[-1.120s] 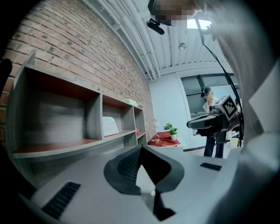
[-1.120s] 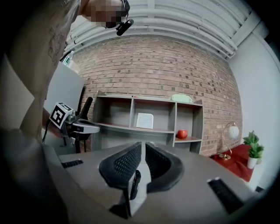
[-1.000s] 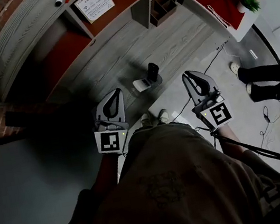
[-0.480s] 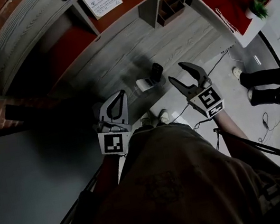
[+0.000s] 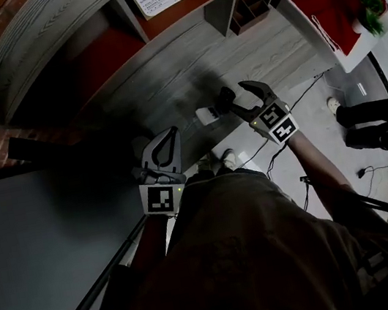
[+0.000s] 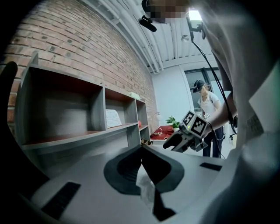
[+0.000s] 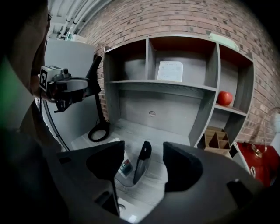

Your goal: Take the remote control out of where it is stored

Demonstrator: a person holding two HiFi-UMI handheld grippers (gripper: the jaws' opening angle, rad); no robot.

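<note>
Remote (image 7: 142, 161) upright in seemingly clear holder (image 7: 124, 167); right gripper (image 5: 237, 98) just opened wide, empty; left gripper (image 6: 141, 149) shut

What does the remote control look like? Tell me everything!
The remote control is slim, black and looks plastic. It stands nearly upright, leaning a bit, in a pale holder on the grey desk. The right gripper has just been opening; its fingers sit either side, not touching it.

Your grey left hand-held gripper (image 5: 172, 130) points nearly level, jaws together. Your grey right hand-held gripper (image 5: 237, 97) tilts downward on an outstretched arm, its jaws just opening and clamping nothing.
</note>
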